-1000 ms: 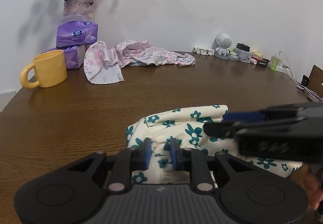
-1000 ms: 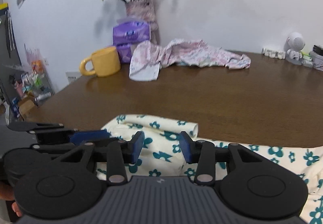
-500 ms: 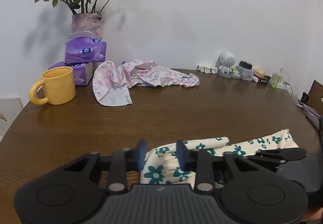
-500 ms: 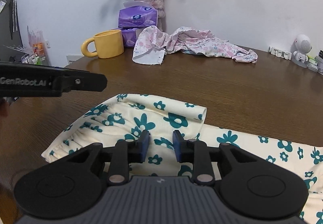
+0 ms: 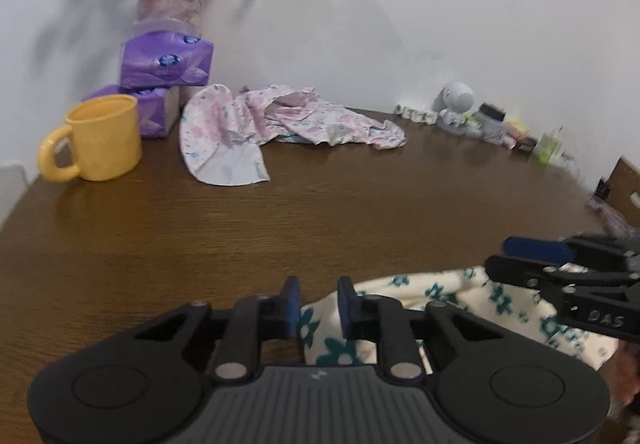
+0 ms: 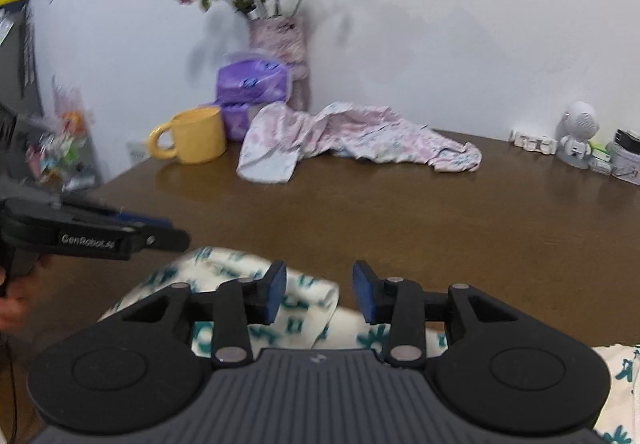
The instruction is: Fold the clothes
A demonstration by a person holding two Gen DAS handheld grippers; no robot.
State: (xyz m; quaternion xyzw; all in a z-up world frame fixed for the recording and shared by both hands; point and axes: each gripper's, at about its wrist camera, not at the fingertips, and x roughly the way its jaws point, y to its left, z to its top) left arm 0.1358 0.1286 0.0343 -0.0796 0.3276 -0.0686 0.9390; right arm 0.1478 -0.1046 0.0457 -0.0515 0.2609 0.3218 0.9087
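Observation:
A cream garment with teal flowers (image 5: 448, 296) lies bunched at the table's near edge; it also shows in the right wrist view (image 6: 224, 276). My left gripper (image 5: 318, 304) is open just above the garment's left end, holding nothing. My right gripper (image 6: 320, 294) is open wide above the garment's folded part, also empty. Each gripper shows from the side in the other's view, the right one (image 5: 560, 264) and the left one (image 6: 104, 236). A pink floral garment (image 5: 288, 124) lies crumpled at the back of the table.
A yellow mug (image 5: 96, 140), purple tissue packs (image 5: 166, 62) and a vase of dried roses (image 5: 170, 2) stand at the back left. A small white robot figure (image 5: 456, 106) and small items line the back right. Brown wooden table (image 5: 320, 212).
Both grippers have opened wider and pulled back toward the near edge. The flowered garment now lies more bunched and lower in both views.

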